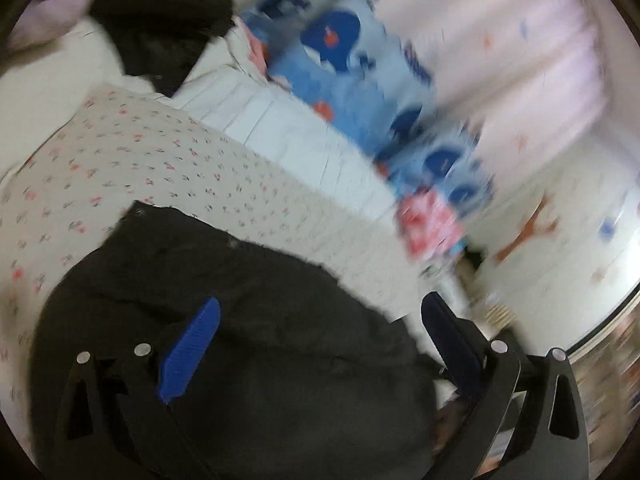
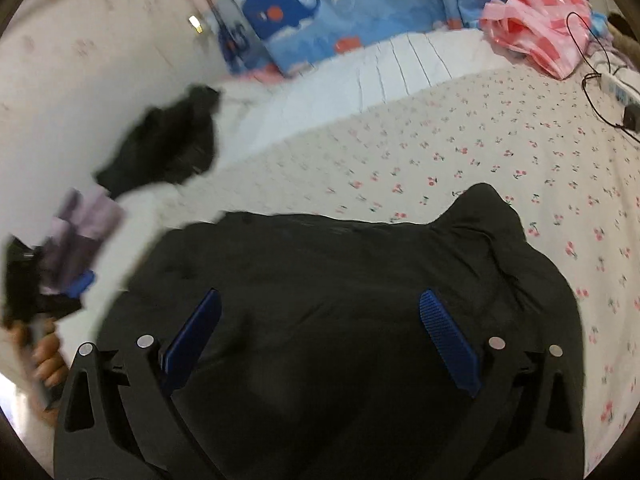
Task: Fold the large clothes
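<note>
A large black garment point(image 2: 340, 272) lies spread on the cherry-print bed sheet point(image 2: 480, 148); it also shows in the left wrist view point(image 1: 248, 320). My right gripper point(image 2: 320, 308) is open above the garment, blue fingers point(image 2: 444, 328) wide apart and empty. My left gripper point(image 1: 320, 316) is open over the garment's edge, holding nothing; it appears at the far left of the right wrist view point(image 2: 48, 292), held in a hand. The left wrist view is motion-blurred.
A second black cloth point(image 2: 168, 144) lies at the sheet's far left edge, also in the left wrist view point(image 1: 160, 20). Whale-print pillows point(image 2: 320, 12), a pink plastic bag point(image 2: 536, 28) and a black cable with power strip point(image 2: 616, 92) sit at the back.
</note>
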Action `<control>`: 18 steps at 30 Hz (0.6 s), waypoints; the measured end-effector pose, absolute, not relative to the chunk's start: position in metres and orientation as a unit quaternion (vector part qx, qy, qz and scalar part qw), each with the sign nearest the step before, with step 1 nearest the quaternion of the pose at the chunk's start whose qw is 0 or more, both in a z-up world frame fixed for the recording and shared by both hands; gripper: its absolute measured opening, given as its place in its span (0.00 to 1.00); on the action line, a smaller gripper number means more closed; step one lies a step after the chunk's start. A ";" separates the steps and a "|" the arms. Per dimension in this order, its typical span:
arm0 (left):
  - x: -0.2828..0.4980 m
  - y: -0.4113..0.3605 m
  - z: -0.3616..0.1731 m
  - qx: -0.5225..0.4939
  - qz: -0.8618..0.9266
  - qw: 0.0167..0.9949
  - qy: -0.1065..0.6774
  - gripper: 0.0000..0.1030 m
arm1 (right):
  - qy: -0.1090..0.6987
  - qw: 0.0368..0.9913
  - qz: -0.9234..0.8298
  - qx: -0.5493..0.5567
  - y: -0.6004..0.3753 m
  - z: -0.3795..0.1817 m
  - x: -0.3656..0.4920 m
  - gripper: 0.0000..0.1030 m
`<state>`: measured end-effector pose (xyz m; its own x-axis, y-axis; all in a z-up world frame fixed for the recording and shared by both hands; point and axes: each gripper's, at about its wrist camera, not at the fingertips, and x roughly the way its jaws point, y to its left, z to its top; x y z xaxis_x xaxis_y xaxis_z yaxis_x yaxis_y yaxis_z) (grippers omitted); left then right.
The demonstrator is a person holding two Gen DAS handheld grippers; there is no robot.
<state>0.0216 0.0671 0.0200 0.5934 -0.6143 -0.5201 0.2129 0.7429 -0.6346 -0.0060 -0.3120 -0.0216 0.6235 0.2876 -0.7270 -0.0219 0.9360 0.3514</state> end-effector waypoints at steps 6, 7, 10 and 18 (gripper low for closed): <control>0.039 0.043 -0.046 -0.220 -0.199 0.845 0.445 0.93 | 0.474 0.864 0.083 0.148 -0.304 -0.058 0.013 0.93; 0.036 0.045 -0.042 -0.219 -0.197 0.844 0.449 0.93 | 0.473 0.865 0.084 0.147 -0.304 -0.053 0.009 0.93; 0.034 0.051 -0.016 -0.231 -0.195 0.847 0.437 0.93 | 0.432 0.884 0.083 0.156 -0.309 -0.021 0.007 0.93; 0.086 0.059 -0.029 -0.254 -0.142 0.855 0.429 0.93 | 0.453 0.890 -0.035 0.042 -0.323 -0.032 0.080 0.93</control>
